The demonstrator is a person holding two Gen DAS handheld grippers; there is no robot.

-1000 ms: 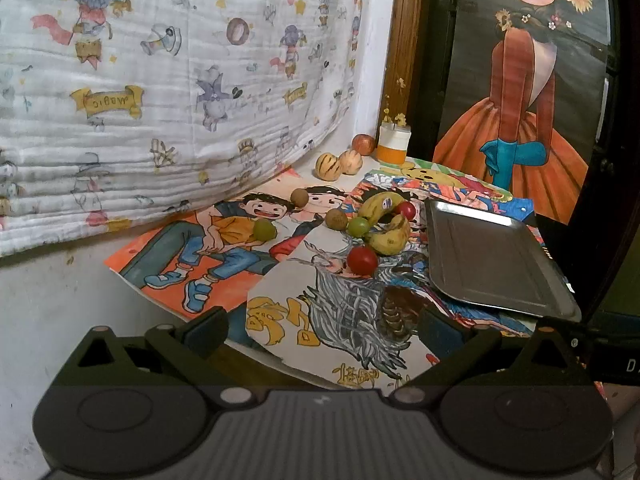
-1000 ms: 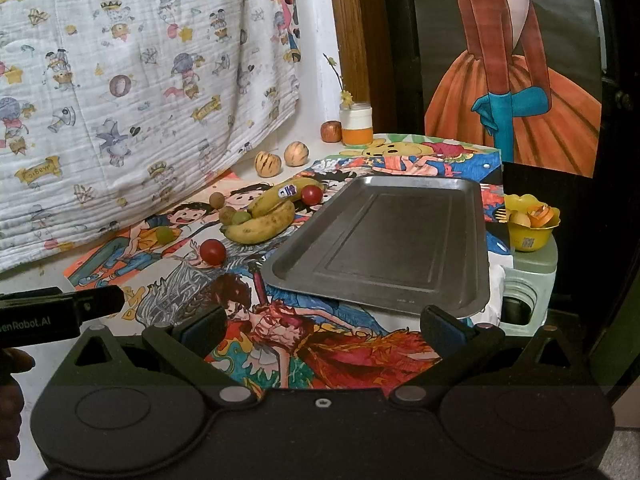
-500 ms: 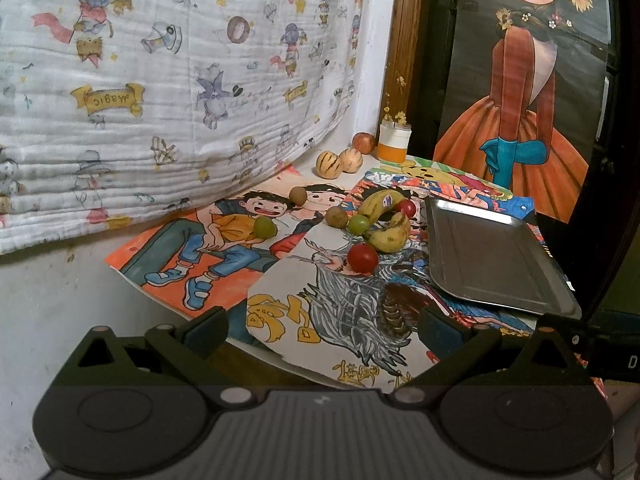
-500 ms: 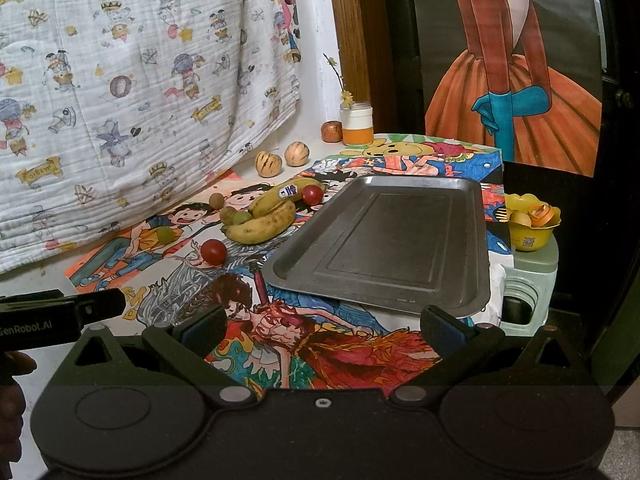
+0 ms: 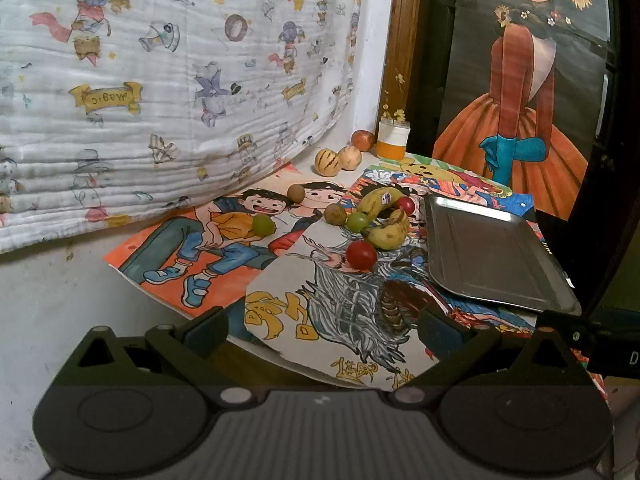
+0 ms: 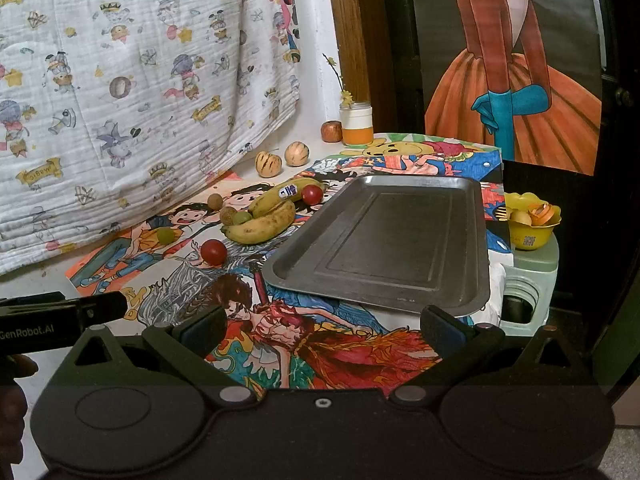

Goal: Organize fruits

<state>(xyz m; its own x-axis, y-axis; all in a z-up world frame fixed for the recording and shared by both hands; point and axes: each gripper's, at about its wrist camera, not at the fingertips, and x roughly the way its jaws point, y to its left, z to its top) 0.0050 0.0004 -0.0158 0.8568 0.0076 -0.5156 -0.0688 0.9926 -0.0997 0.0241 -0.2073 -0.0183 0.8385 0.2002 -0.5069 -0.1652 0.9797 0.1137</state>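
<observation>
Two bananas (image 5: 383, 216) (image 6: 267, 216) lie on the picture-covered table left of an empty metal tray (image 5: 488, 252) (image 6: 384, 240). A red tomato (image 5: 361, 255) (image 6: 213, 251) sits in front of them and a smaller one (image 6: 312, 194) beside the tray. Green grapes (image 5: 263, 224) (image 6: 165, 235) and brown round fruits (image 5: 335, 213) lie around the bananas. Two striped pale melons (image 5: 328, 162) (image 6: 269, 164) and an apple (image 6: 331, 131) rest by the wall. My left gripper (image 5: 322, 326) and right gripper (image 6: 323, 326) hover open and empty at the near table edge.
A white-and-orange jar (image 6: 357, 125) stands at the back corner. A patterned cloth (image 5: 160, 80) hangs along the left wall. A yellow bowl (image 6: 530, 222) sits on a green stool (image 6: 528, 280) to the right of the table. A painted poster (image 5: 520, 100) leans behind.
Both grippers have drifted only slightly; the fruits and tray have not moved.
</observation>
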